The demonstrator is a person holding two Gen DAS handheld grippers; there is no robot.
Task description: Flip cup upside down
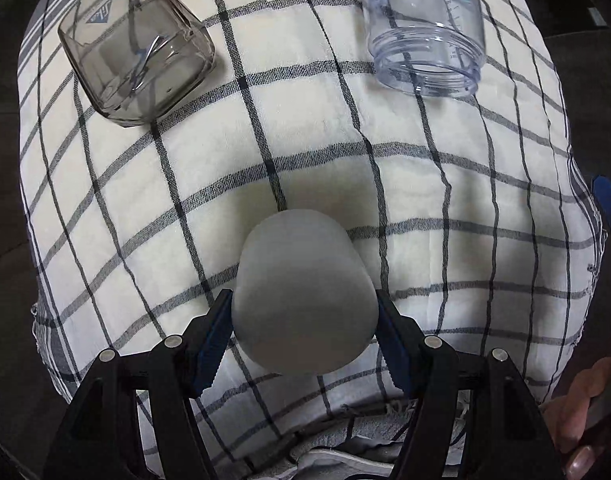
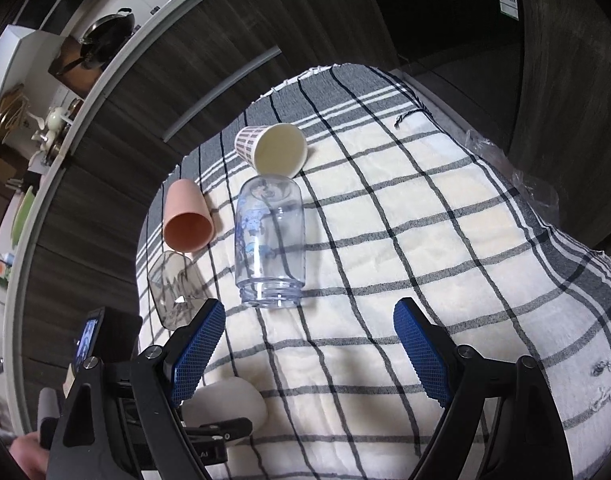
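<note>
Between the left gripper's (image 1: 303, 332) clamped fingers, a frosted white cup (image 1: 301, 292) shows its closed base; right gripper's (image 2: 309, 356) fingers apart.

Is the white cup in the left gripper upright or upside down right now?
Upside down or nearly: the white cup shows its closed base to the camera, clamped between the left gripper pads above the checked cloth.

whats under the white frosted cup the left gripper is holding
Only the checked cloth shows around the white frosted cup, clamped in the left gripper. The patch directly beneath the cup is covered, and whether it touches the cloth is unclear.
</note>
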